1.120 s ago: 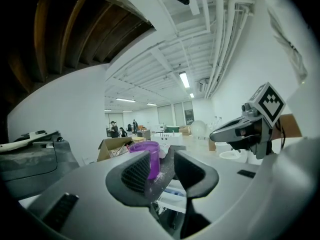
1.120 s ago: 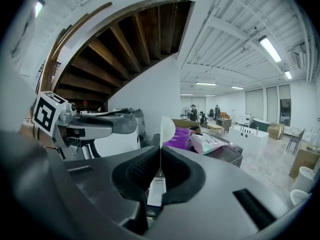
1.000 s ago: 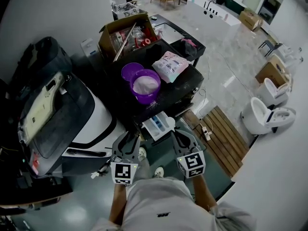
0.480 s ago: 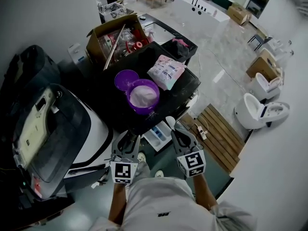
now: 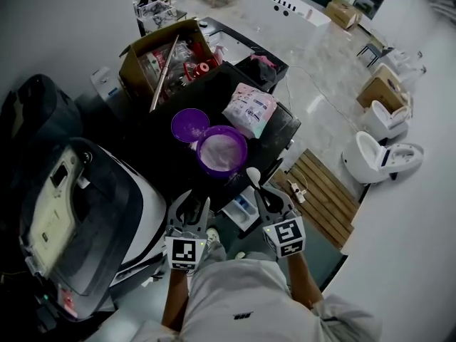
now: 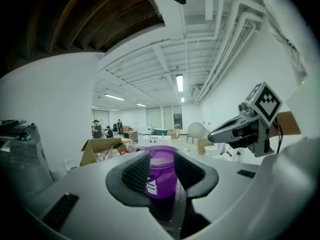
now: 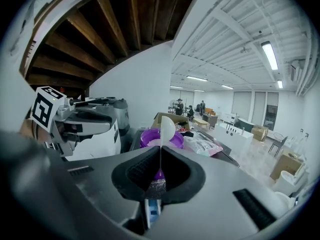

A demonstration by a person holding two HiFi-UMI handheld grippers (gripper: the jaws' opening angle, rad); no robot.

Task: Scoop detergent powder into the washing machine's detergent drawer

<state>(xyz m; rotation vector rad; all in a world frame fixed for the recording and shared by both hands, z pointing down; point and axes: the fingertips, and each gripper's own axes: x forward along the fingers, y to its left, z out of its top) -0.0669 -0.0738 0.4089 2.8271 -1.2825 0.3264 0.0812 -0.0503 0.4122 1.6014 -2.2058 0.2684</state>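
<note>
Spillage is the risk: the right tongs clench only the thin handle of the white spoon, which may twist between the purple powder tub on the worktop and the drawer just below, while the left tongs hang released, steadying nothing.

Ceiling strip lights flood both gripper views with bright, even light. Strong fisheye bending curves the edges and the corners fall black. The head view is dimmer. Its black surface looks murky and the pale floor gleams.
</note>
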